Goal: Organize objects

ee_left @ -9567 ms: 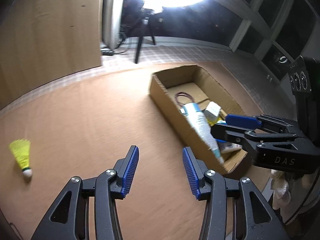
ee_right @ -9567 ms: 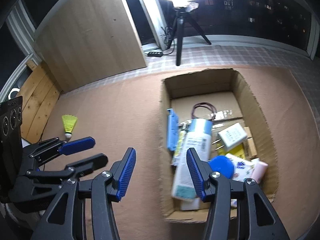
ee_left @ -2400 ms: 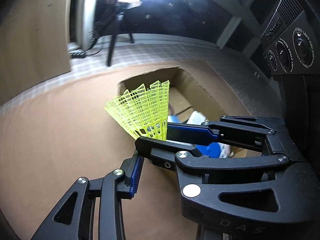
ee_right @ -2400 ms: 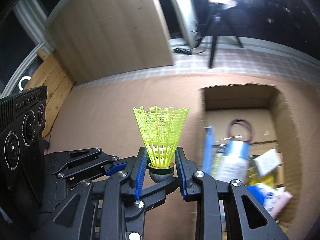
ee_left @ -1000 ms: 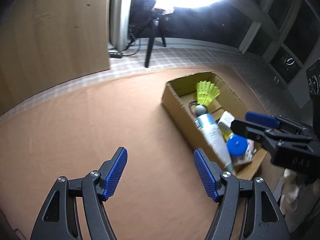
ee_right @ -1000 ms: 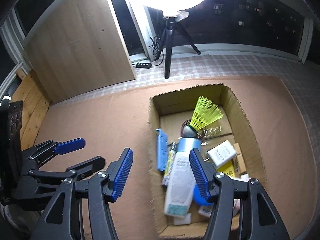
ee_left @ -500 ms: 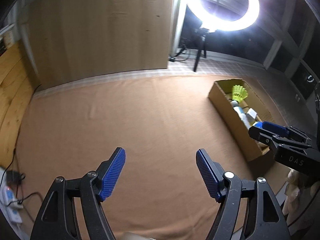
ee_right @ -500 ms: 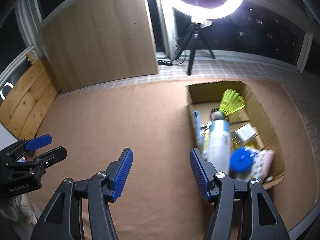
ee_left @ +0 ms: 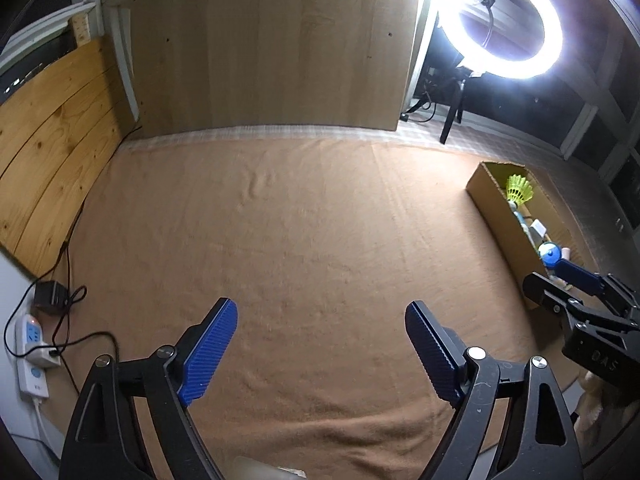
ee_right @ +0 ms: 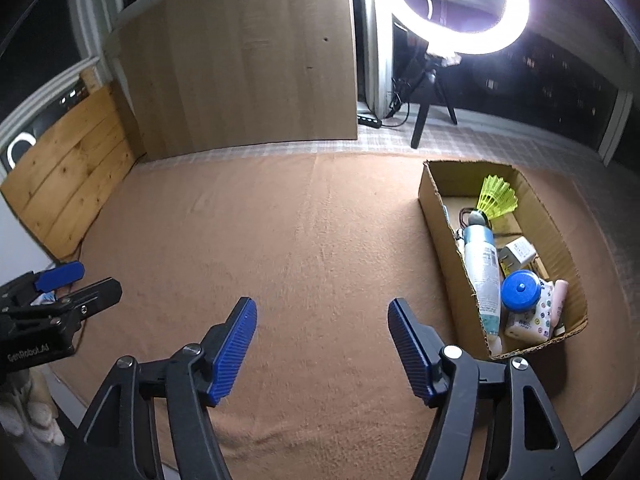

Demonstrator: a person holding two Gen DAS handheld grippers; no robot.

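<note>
A yellow shuttlecock (ee_right: 494, 200) lies in the far end of an open cardboard box (ee_right: 438, 216) on the brown cloth. The box also holds a white tube (ee_right: 484, 272), a blue round lid (ee_right: 520, 290), a white charger (ee_right: 519, 251) and other small items. The box shows at the right in the left wrist view (ee_left: 496, 210), with the shuttlecock (ee_left: 519, 190) in it. My left gripper (ee_left: 320, 348) is open and empty over the cloth, far left of the box. My right gripper (ee_right: 322, 344) is open and empty, near the box's left side.
A ring light on a tripod (ee_right: 460, 12) stands behind the box. A wooden panel (ee_left: 264, 44) leans at the back, wood boards (ee_left: 52, 128) at the left. A power strip with cables (ee_left: 32, 356) lies off the cloth's left edge.
Both grippers have pulled back and up from the box, so it looks smaller and farther. The shuttlecock stays in the box. Both grippers stay open.
</note>
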